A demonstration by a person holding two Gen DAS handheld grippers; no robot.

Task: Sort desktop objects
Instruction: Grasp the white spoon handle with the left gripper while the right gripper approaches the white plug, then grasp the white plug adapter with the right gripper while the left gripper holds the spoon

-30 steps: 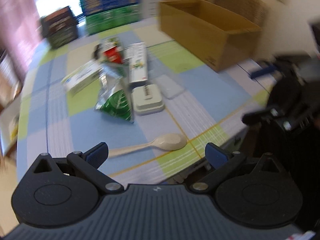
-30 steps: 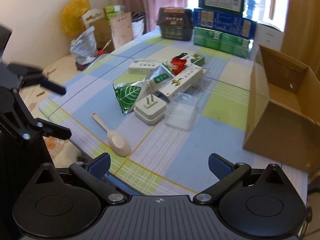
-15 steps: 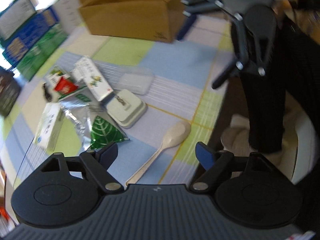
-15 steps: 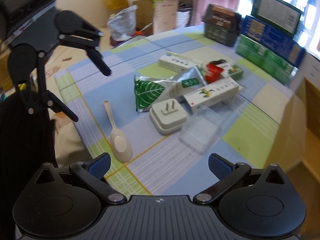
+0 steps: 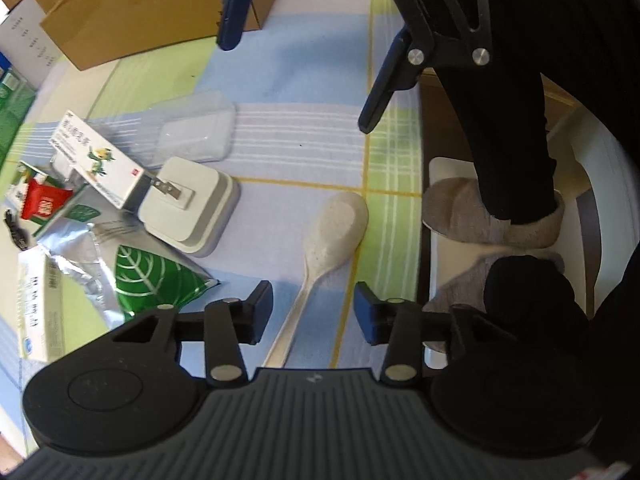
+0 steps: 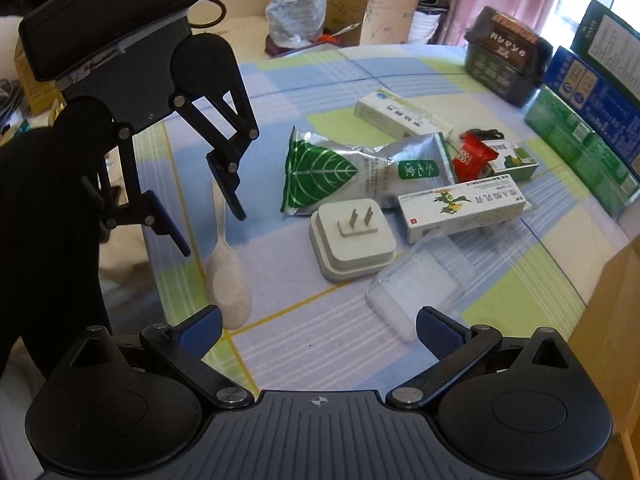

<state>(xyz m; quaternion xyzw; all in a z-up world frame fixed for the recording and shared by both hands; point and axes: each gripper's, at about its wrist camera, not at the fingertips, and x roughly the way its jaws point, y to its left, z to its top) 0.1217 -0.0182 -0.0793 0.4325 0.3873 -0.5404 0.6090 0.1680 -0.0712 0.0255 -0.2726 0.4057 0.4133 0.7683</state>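
Note:
A beige spoon (image 5: 336,228) lies near the table's front edge on the checked cloth. My left gripper (image 5: 314,314) points steeply down over its handle. The jaws are closing with the handle between them, and neither pad touches it. The right wrist view shows the left gripper (image 6: 212,232) straddling the spoon (image 6: 228,280) handle. My right gripper (image 6: 320,330) hangs open over bare cloth, holding nothing. A white plug adapter (image 6: 352,240), a clear plastic case (image 6: 416,284), a red-and-white medicine box (image 6: 464,208) and a silver-green pouch (image 6: 332,172) lie clustered mid-table.
An open cardboard box (image 5: 140,12) stands at the table's far side. Stacked green and blue cartons (image 6: 580,92) and a dark basket (image 6: 504,56) line the back. A person's grey slippers (image 5: 492,216) show below the table edge, right of the spoon.
My left gripper has rolled, dropped toward the spoon and narrowed its jaws around the handle. The right gripper has shifted closer over the table and stays wide open.

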